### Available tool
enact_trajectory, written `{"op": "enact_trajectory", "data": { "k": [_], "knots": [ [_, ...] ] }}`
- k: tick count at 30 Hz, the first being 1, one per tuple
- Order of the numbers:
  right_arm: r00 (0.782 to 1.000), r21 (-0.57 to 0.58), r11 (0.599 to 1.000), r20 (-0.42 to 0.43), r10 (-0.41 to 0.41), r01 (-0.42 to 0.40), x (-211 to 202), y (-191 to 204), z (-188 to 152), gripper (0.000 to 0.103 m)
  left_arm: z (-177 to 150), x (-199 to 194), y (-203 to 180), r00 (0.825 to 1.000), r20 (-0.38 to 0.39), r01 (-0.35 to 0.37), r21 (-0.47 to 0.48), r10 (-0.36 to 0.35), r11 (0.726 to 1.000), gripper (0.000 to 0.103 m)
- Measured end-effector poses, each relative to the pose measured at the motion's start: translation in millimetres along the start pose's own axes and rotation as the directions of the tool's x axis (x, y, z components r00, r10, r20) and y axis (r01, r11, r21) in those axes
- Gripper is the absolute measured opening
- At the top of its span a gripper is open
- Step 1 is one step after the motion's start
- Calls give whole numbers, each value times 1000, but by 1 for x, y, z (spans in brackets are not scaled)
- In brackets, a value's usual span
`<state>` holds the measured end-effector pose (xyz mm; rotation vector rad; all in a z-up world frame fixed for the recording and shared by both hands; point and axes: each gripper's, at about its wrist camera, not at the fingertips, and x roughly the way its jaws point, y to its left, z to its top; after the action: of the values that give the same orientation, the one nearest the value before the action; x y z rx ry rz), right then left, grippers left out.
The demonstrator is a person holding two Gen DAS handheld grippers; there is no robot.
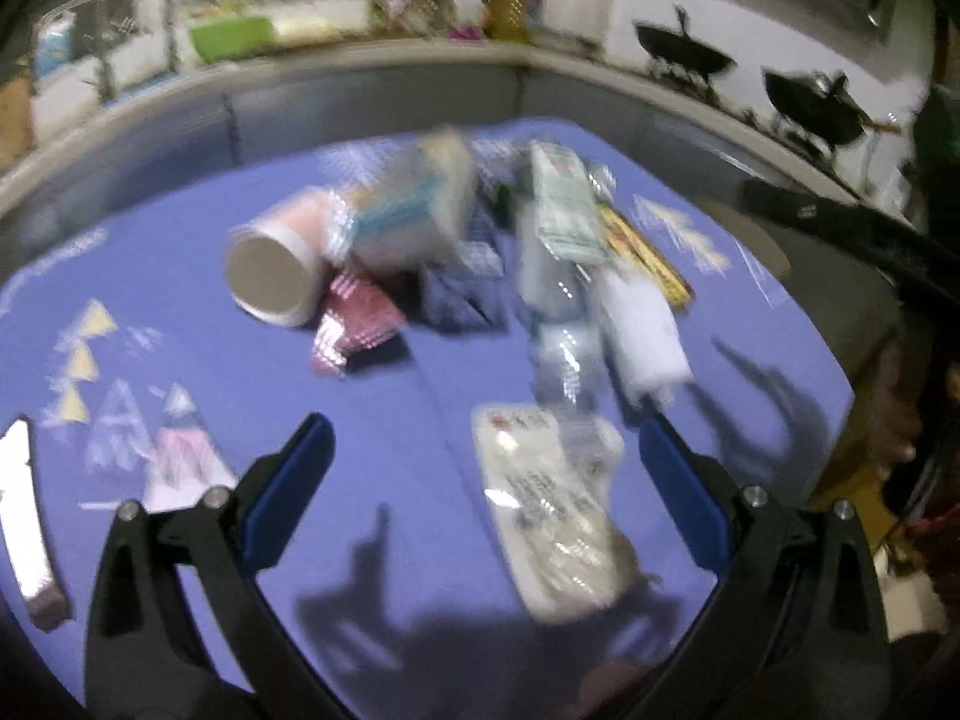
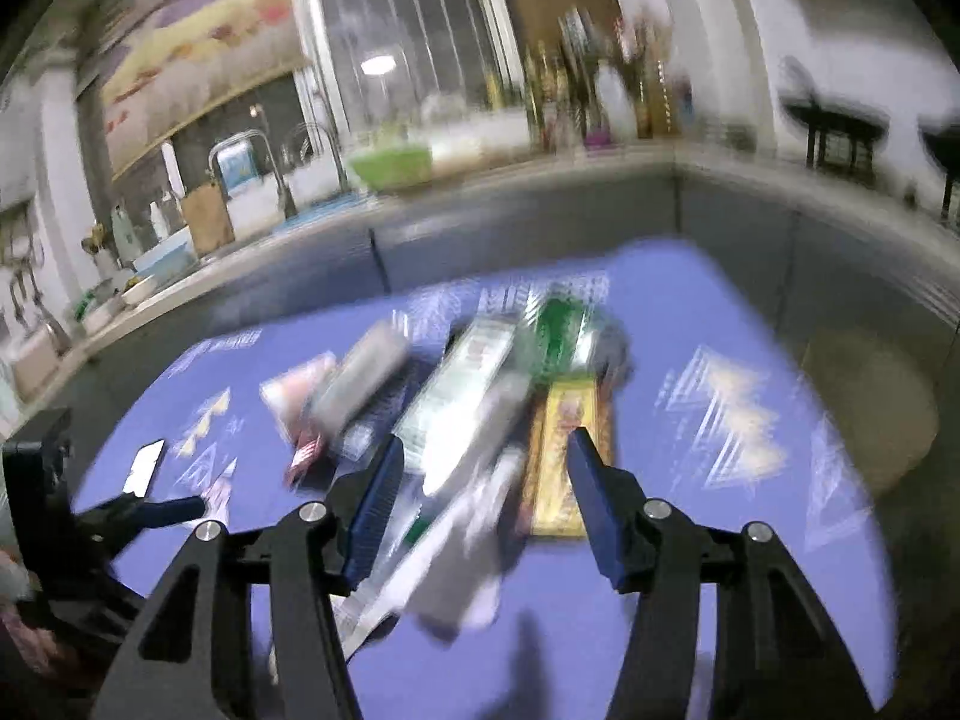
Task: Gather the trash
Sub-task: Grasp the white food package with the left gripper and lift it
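Left tongs spread wide, nothing between the pads, hovering over the purple table. Right tongs also spread; a blurred white wrapper lies in the gap, can't tell if the pads touch it. Both views smeared, detail is poor.

Trash sits in a loose heap mid-table. Nearest the left tongs: flat white packet with print, just beside the right-side finger. Behind it, a clear plastic bottle and a white tissue wad side by side. A yellow wrapper lies along the heap's right edge; in the right view it's just beyond the right-side finger. Left part of heap: paper cup on its side, mouth toward camera, touching a pink foil pack. A box leans over the cup.

Phone at the table's left edge. Beyond the table: grey partition, then a cluttered counter.
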<state>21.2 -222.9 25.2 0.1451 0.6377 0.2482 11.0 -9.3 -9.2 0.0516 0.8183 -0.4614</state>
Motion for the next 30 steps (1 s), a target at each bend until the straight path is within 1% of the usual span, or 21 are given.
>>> {"op": "enact_trajectory", "data": {
  "k": [3, 5, 8, 9, 10, 11, 12, 13, 14, 15, 16, 18, 20, 21, 23, 25, 26, 27, 30],
  "knots": [
    [998, 30, 999, -50, 27, -26, 11, 5, -10, 54, -7, 14, -14, 998, -63, 24, 48, -21, 999, 97],
    [995, 43, 997, -84, 62, -59, 18, 13, -21, 54, -9, 24, -20, 993, -109, 47, 67, -39, 997, 95],
    [989, 54, 996, -125, 84, -77, 28, 18, -34, 54, -13, 35, -25, 984, -174, 54, 87, -38, 995, 82],
    [985, 65, 994, -146, 95, -86, 35, 19, -36, 54, -15, 38, -25, 981, -192, 55, 88, -37, 995, 75],
    [981, 77, 992, -160, 108, -97, 36, 13, -42, 53, -17, 43, -25, 974, -221, 60, 85, -40, 995, 67],
    [976, 94, 990, -177, 125, -110, 41, 8, -47, 53, -19, 46, -24, 971, -236, 65, 80, -44, 995, 64],
    [972, 110, 987, -192, 134, -115, 44, 4, -50, 45, -21, 49, -21, 966, -249, 83, 65, -64, 994, 63],
    [967, 123, 985, -206, 147, -123, 48, -1, -51, 28, -22, 49, -19, 966, -246, 96, 49, -81, 994, 61],
    [961, 143, 980, -221, 167, -138, 51, -4, -54, 20, -21, 47, -16, 965, -242, 107, 34, -96, 994, 60],
    [957, 162, 975, -226, 184, -149, 51, -7, -57, 9, -22, 45, -12, 963, -239, 129, 16, -121, 992, 57],
    [955, 167, 973, -224, 193, -157, 48, -10, -59, 4, -22, 42, -10, 961, -237, 148, 6, -142, 989, 52],
    [959, 156, 975, -212, 189, -157, 38, -12, -63, 0, -25, 37, -5, 958, -233, 170, 1, -165, 985, 47],
    [961, 151, 972, -184, 207, -180, 19, -14, -67, 0, -27, 27, 0, 957, -215, 198, 8, -192, 980, 46],
    [958, 153, 966, -165, 233, -209, 8, -15, -70, 0, -28, 22, 0, 957, -206, 211, 15, -204, 977, 44],
    [956, 138, 958, -121, 269, -252, -12, -14, -72, 0, -28, 11, 1, 958, -187, 226, 29, -217, 974, 44],
    [963, 104, 962, -69, 259, -251, -32, -13, -74, 0, -27, -1, 5, 957, -170, 245, 27, -237, 969, 44],
    [969, 94, 967, -44, 242, -237, -41, -13, -74, 0, -23, -1, 5, 955, -166, 251, 25, -244, 968, 44],
    [973, 98, 969, -27, 229, -226, -47, -16, -75, 0, -19, 3, 2, 955, -163, 256, 24, -249, 966, 44],
    [975, 142, 965, 26, 219, -220, -57, -27, -72, 0, -7, 3, -8, 948, -149, 288, 20, -282, 957, 44]
  ]
}}
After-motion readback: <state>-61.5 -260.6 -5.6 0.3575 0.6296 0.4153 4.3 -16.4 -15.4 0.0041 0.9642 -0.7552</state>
